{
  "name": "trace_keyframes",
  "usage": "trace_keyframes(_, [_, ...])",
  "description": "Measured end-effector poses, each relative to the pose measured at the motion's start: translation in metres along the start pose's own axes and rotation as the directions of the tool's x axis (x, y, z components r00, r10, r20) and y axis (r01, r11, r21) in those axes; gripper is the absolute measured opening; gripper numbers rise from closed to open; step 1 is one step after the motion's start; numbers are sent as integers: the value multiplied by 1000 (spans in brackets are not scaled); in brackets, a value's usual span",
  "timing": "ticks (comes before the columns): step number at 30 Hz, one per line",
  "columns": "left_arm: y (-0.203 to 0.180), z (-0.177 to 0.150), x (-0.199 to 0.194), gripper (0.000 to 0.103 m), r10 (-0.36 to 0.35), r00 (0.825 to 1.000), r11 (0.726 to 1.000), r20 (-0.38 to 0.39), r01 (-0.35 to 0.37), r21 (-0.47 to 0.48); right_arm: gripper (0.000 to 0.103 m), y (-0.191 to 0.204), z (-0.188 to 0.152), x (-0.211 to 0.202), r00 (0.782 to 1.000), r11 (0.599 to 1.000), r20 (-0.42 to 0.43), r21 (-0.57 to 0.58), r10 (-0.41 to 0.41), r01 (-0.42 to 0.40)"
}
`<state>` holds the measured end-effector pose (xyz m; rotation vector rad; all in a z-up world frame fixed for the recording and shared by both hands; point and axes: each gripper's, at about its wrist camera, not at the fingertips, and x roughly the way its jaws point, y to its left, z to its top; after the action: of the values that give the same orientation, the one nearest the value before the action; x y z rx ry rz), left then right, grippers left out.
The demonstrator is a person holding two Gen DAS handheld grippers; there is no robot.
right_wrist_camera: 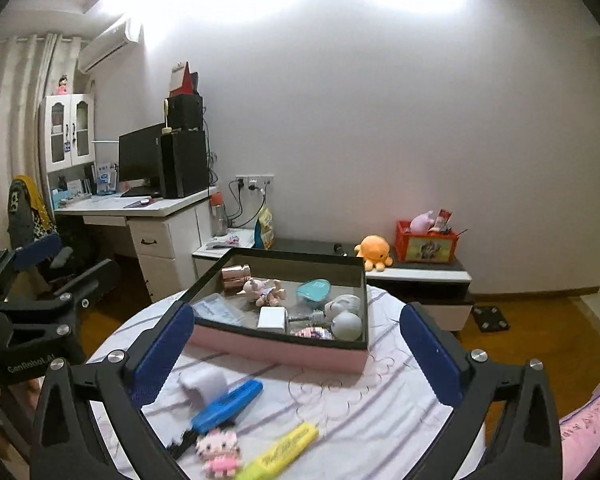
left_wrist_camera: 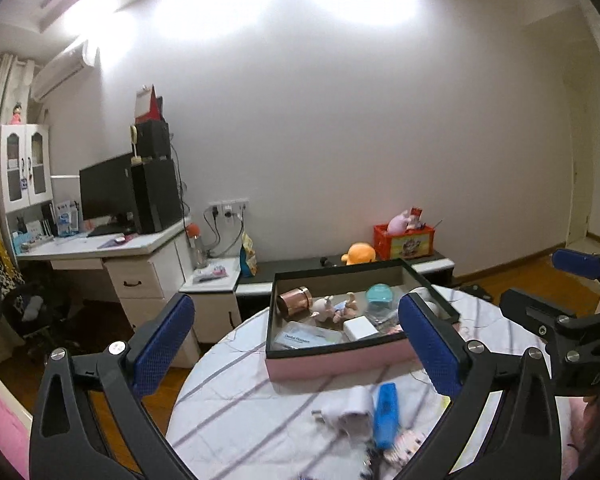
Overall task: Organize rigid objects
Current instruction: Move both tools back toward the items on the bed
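Clutter, mostly sorted already: pink box (right_wrist_camera: 284, 350) sat mid-table on the striped cloth (right_wrist_camera: 380, 400), loaded with a copper cup (right_wrist_camera: 236, 274), a little doll (right_wrist_camera: 264, 290), a teal dish (right_wrist_camera: 314, 290), a white block (right_wrist_camera: 272, 317) and a couple of grey round bits. Left loose on the near side of the box, going left to right: white charger (right_wrist_camera: 204, 384), blue case (right_wrist_camera: 228, 402), pink cat keychain (right_wrist_camera: 218, 450), yellow highlighter (right_wrist_camera: 284, 448). Looked like a between-picks step, roughly halfway through, four things yet to go in.

Left gripper (left_wrist_camera: 296, 344) hung above the near edge of the table, tilted slightly down toward the box, jaws spread wide, nothing between the pads. Right gripper (right_wrist_camera: 296, 354) much the same pose just beside it, also angled a bit downward, jaws at full spread and empty.

Next move probably meant dropping lower and nearer onto one of the loose pieces. Charger or blue case closest to the left gripper, highlighter handier for the right. Worth watching: charger and blue case touching each other, so a sloppy pinch could drag both.
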<state>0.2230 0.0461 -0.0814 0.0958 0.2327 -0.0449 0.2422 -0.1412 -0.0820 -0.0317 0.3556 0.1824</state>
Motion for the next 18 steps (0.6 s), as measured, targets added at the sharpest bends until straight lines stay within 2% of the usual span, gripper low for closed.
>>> trace_keyframes(9, [1, -15, -57, 103, 15, 1000, 1000, 15, -15, -10, 103, 8, -24, -58, 999, 999, 37, 29, -21, 20])
trace_keyframes(15, [10, -26, -73, 103, 20, 1000, 999, -1, -20, -25, 103, 5, -34, -78, 999, 998, 33, 44, -37, 36])
trace_keyframes(18, [13, -37, -70, 103, 24, 999, 999, -37, -25, -24, 103, 3, -41, -78, 999, 998, 22, 50, -43, 41])
